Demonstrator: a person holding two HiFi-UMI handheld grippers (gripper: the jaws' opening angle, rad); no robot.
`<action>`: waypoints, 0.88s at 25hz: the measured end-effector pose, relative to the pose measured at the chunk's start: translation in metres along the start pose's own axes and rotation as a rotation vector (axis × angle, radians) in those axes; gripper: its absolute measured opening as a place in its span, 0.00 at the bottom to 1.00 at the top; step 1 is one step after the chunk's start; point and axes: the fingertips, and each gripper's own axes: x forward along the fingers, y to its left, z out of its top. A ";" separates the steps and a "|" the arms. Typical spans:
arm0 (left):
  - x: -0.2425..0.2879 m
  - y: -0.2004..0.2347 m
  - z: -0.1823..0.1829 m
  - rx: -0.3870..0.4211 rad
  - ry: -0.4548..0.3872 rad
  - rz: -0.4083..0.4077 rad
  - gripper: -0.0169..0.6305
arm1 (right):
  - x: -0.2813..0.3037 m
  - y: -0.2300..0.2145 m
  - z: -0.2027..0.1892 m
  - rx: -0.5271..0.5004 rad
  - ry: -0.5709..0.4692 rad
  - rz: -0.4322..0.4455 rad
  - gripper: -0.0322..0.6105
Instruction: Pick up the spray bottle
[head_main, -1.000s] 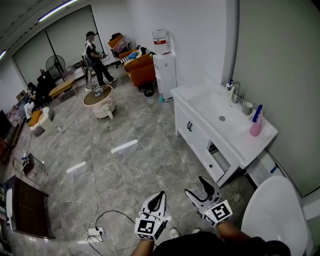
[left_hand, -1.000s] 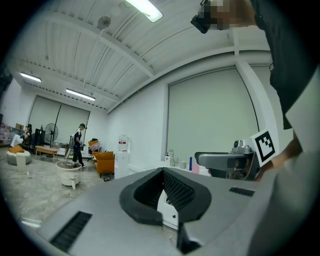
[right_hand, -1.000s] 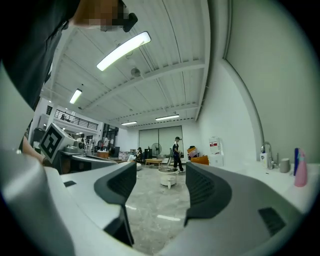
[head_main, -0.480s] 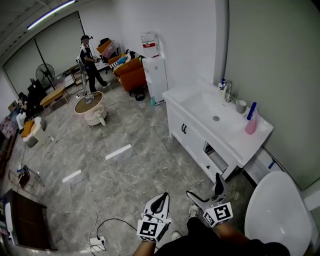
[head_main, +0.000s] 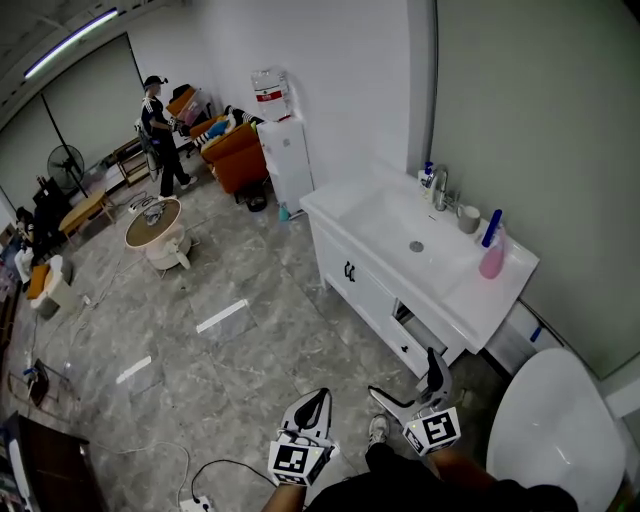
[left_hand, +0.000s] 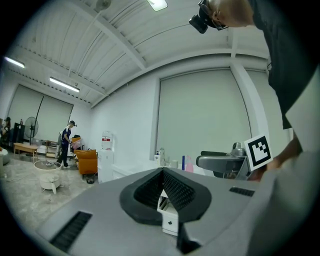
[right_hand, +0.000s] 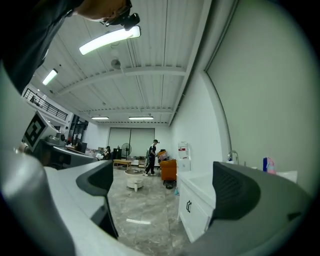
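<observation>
Approach step, by the look of it: making for the spray bottle (head_main: 491, 252), upright at the right end of the sink counter (head_main: 470, 300), beside the wall. Right gripper (head_main: 405, 378) low and near, well apart from it, jaws spread wide, empty; left gripper (head_main: 313, 403) pinched together, empty. Next, likely: reaching up and right, straddling the bottle's body.

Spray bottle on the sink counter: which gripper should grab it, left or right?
Probably the right gripper: its jaws stand wide open and it is on the side nearer the pink spray bottle. The left gripper is shut and farther away.

Bright ceiling striplights (right_hand: 109, 40), fisheye-curved edges, sharp focus
</observation>
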 end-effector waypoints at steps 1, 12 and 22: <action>0.012 0.001 0.000 0.001 0.004 -0.010 0.02 | 0.007 -0.007 0.000 -0.017 -0.002 0.001 0.97; 0.148 0.004 0.012 0.022 0.023 -0.078 0.02 | 0.061 -0.121 -0.005 -0.047 -0.019 -0.053 0.97; 0.238 -0.003 0.019 0.021 0.029 -0.144 0.02 | 0.098 -0.177 -0.005 -0.158 -0.006 -0.042 0.97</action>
